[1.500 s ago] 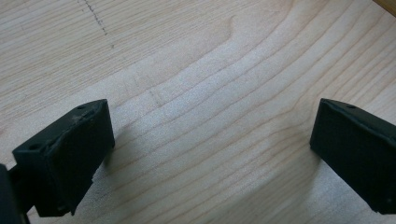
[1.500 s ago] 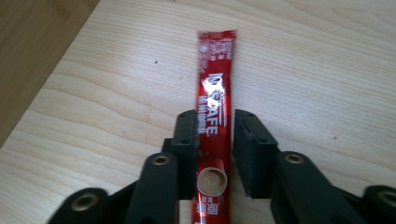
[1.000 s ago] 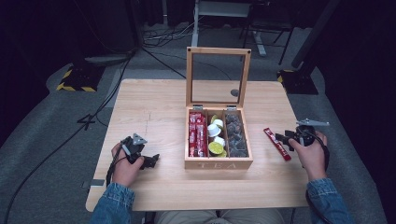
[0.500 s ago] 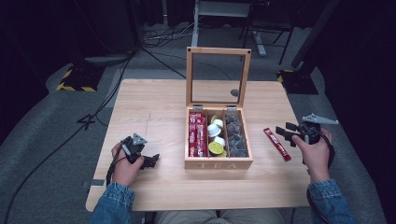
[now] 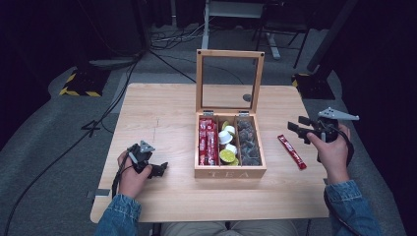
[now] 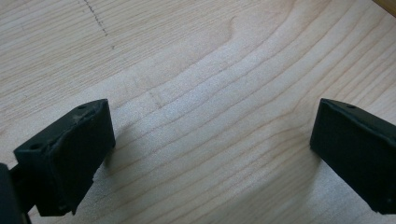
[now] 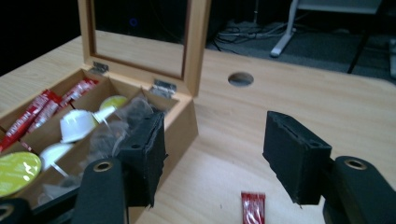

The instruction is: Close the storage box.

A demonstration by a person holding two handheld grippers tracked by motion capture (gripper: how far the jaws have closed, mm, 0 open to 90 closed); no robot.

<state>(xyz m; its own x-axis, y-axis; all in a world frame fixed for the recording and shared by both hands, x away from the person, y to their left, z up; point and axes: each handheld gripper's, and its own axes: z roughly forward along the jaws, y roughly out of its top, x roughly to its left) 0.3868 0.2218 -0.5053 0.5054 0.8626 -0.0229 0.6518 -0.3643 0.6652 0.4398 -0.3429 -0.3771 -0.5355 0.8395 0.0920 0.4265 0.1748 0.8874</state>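
Table (image 5: 162, 113) of pale wood stood on grey floor, with dark stands and cables beyond its far edge and a round hole (image 7: 241, 79) in its top behind the box. Box (image 5: 230, 172) marked TEA sat right of centre, near the front edge, its glazed lid (image 5: 229, 81) upright on the far hinges and walling off the space behind. Three compartments ran front to back: red sachets (image 5: 207, 141) in the left one, their long axes pointing away from the person; white and green pods (image 5: 227, 147) in the middle; clear-wrapped dark items (image 5: 247, 142) in the right. Bare wood lay wide open to the left of the box, with a narrower strip to its right. There a lone red sachet (image 5: 291, 151) lay flat, apart from the box wall, its long axis running from near the box at the far end out toward the right front corner. Right gripper (image 5: 298, 129) was held above the table near the right edge, just beyond that sachet, jaws spread wide with nothing between them and pointing left toward the box; its own view showed the box corner behind one jaw. Left gripper (image 5: 160, 169) rested low near the front left, jaws likewise wide apart over bare wood, well apart from the box.
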